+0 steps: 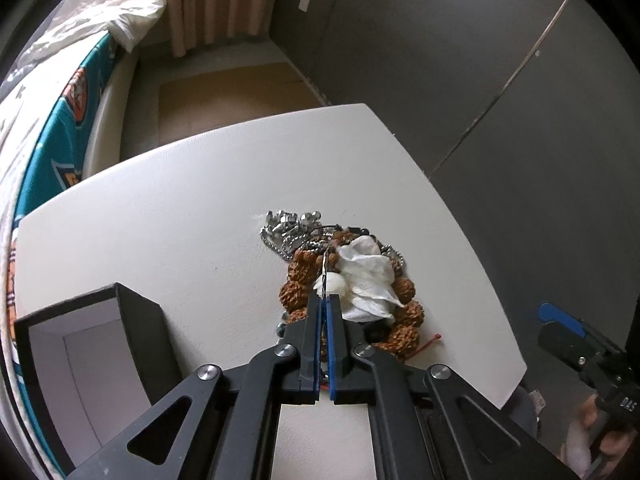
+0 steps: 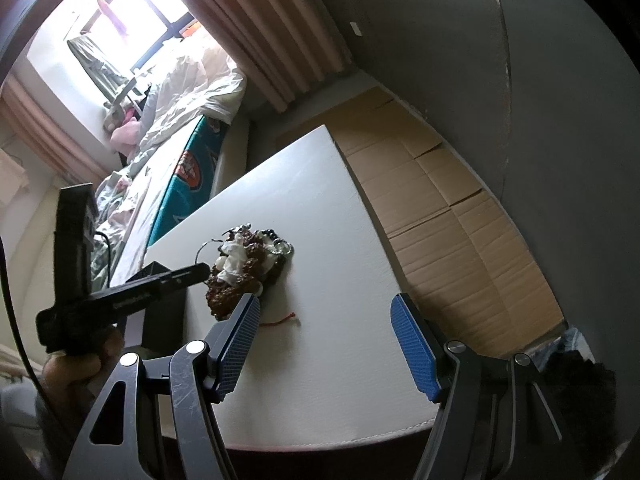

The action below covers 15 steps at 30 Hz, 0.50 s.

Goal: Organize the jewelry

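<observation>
A tangled jewelry pile (image 1: 298, 268) lies on the white table (image 1: 160, 220). It holds brown knobbly beads, a silver ball chain (image 1: 286, 230) and a crumpled white wrapper (image 1: 370, 272). My left gripper (image 1: 324, 300) is shut at the pile's near edge, and a thin silver strand (image 1: 325, 266) comes out from between its tips. In the right wrist view the left gripper (image 2: 202, 270) touches the left side of the pile (image 2: 244, 264). My right gripper (image 2: 325, 300) stands open over the table's near part, holding nothing. A red thread (image 2: 280, 320) trails from the pile.
An open black box (image 1: 140, 320) with a pale lining stands on the table left of the pile. A bed with a teal cover (image 2: 192, 168) runs beyond the table's left side. Flattened cardboard (image 2: 440, 184) covers the floor by the grey wall.
</observation>
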Available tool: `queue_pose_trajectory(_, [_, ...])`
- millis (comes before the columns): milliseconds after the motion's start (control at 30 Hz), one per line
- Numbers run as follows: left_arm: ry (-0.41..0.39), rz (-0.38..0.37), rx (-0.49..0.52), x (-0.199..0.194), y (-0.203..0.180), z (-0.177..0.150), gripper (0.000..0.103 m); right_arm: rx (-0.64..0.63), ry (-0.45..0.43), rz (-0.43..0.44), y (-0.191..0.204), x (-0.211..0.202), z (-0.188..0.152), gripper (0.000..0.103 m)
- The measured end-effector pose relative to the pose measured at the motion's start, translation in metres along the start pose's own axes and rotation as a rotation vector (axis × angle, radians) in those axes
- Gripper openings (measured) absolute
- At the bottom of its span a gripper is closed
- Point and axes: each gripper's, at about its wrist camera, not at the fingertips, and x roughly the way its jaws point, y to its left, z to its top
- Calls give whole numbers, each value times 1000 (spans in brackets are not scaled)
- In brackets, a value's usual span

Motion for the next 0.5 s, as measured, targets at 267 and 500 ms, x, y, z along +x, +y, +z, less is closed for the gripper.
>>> queue_pose_trajectory(267, [-64,5,3,-24,1,2,1,-2,0,30,5,0,3,69])
queue_pose_trajectory(500, [-105,25,-17,-52,9,-1,1,15,55,119,19,24,6,68])
